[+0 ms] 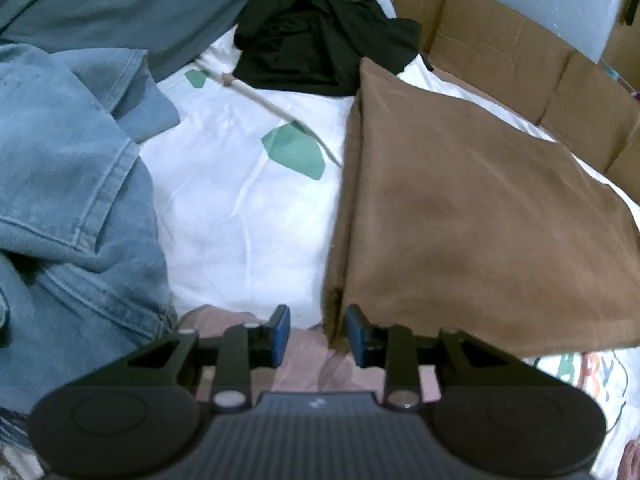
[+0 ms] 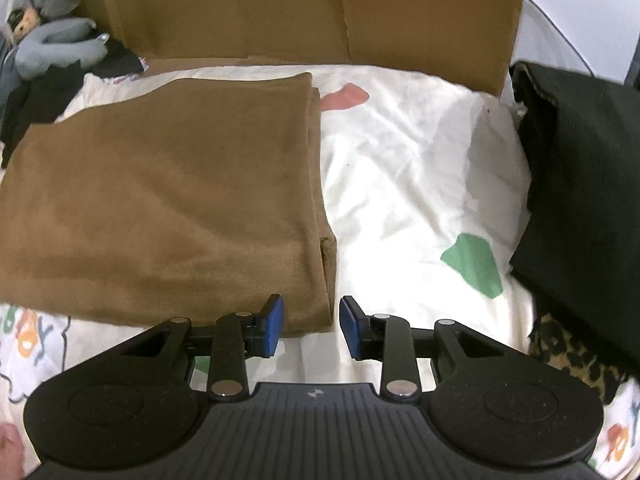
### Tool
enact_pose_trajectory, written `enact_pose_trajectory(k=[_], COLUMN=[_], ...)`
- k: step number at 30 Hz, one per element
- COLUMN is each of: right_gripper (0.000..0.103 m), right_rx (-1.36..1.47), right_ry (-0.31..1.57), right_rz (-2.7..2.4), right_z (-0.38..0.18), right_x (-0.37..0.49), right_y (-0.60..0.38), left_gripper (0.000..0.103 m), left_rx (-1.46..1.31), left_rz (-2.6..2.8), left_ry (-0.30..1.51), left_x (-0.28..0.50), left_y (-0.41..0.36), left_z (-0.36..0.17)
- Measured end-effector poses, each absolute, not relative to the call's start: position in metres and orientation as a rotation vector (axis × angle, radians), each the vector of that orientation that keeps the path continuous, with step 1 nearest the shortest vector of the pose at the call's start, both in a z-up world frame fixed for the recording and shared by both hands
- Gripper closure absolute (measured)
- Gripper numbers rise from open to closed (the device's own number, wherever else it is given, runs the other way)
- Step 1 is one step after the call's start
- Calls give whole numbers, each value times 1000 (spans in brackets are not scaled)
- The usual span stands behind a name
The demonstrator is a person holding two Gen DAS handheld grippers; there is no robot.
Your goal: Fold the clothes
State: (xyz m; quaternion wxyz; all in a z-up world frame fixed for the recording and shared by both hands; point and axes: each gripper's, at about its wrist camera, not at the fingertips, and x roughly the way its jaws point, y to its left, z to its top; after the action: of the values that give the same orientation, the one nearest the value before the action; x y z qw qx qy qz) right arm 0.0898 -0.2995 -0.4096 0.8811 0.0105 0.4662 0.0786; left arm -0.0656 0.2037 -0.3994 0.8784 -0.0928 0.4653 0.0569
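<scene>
While both of my cameras look down at the bed, the biggest thing I see is the white sheet (image 2: 404, 184) with its green and pink printed patches, which covers the whole work surface. Behind it a wall of brown cardboard (image 2: 320, 12) stands along the far edge. On the sheet lies the folded brown garment (image 2: 168, 200), a flat, neat rectangle with its layered edges stacked; in the right wrist view it fills the left half of the picture, and in the left wrist view it fills the right half. To the left of it in the left wrist view, well apart across bare sheet, a heap of light blue denim (image 1: 68, 184) is bunched up, and a crumpled black garment (image 1: 320, 40) lies beyond, touching the far corner of the brown one. In the right wrist view a dark folded cloth (image 2: 580, 184) sits at the right edge, with a leopard-print fabric (image 2: 572, 356) below it and a grey plush toy (image 2: 60, 36) at the far left. My left gripper (image 1: 318, 336) hovers by the near left corner of the brown garment, blue pads apart with nothing between them. My right gripper (image 2: 312, 326) hangs over the near right corner, likewise parted and empty.
</scene>
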Motion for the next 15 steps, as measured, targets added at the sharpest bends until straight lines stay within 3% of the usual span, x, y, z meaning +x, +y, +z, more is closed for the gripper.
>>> enact_pose_trajectory(k=[10,13,15], right_gripper=[63,63,63], right_rx=[276,332,346], right_ry=[1032,1061,1057], right_rz=[108,85,80], right_z=[-424,-433,-433], right_x=[96,98,96], right_y=[-317,-322,-323], left_gripper=[67,95,96], left_rx=[-265,-260,-276], left_rz=[70,67,63], left_ry=[1000,999,990], left_x=[-64,-66,-69], left_y=[203,204,207], left_z=[-415,-416,-414])
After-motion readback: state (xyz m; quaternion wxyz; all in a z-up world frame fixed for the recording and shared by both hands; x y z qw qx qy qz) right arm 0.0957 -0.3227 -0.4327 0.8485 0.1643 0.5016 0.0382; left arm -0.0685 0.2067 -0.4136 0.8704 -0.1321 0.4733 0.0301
